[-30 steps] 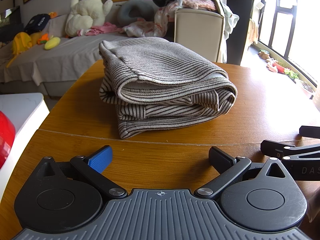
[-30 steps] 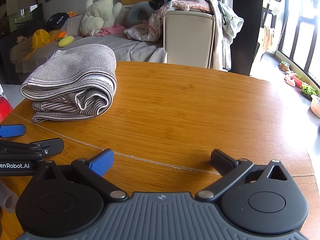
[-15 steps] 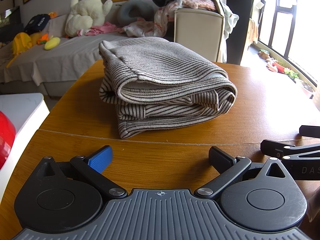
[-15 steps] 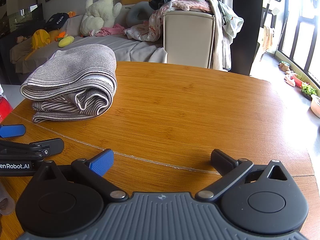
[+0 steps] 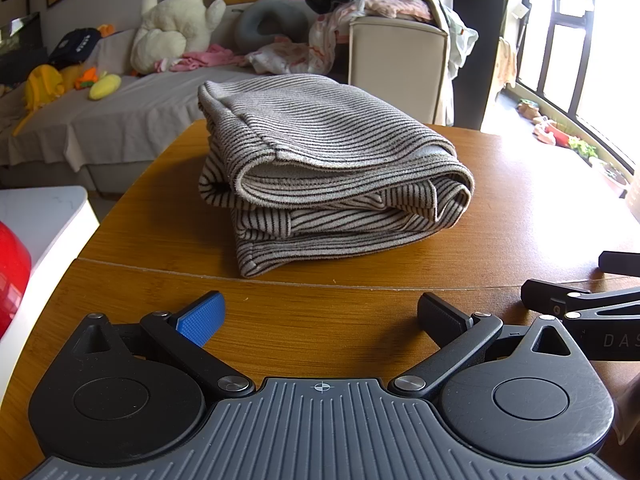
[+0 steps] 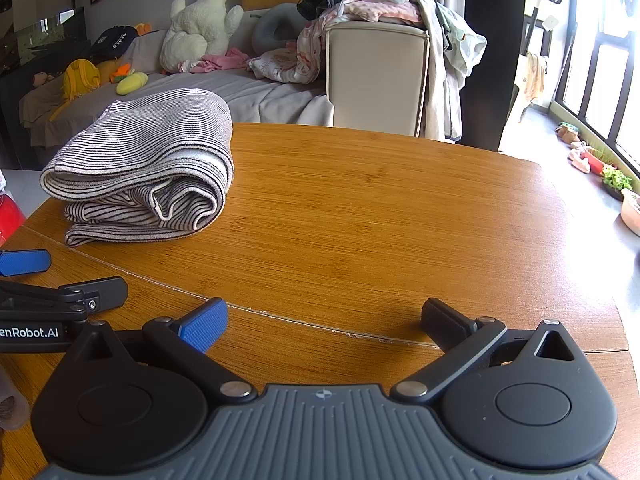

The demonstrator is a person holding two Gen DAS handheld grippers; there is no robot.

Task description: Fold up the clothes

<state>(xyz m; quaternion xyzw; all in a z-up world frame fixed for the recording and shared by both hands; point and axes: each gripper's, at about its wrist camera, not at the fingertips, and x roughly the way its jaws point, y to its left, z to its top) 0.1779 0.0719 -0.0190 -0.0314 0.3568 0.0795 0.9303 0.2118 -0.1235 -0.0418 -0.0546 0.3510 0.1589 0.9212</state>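
A striped grey-and-black garment (image 5: 328,168) lies folded in a thick stack on the round wooden table (image 5: 520,216). In the right wrist view the same folded garment (image 6: 148,164) sits at the far left of the table (image 6: 380,208). My left gripper (image 5: 320,316) is open, low over the near table edge, a short way in front of the stack with nothing between its fingers. My right gripper (image 6: 324,320) is open too, empty, to the right of the left one. The left gripper's fingers (image 6: 24,262) show at the left edge of the right wrist view.
A beige box (image 6: 376,76) piled with loose clothes (image 6: 384,4) stands behind the table. A sofa (image 5: 120,112) with soft toys lies beyond. A white surface (image 5: 36,216) and a red object (image 5: 12,272) are left of the table. Windows are on the right.
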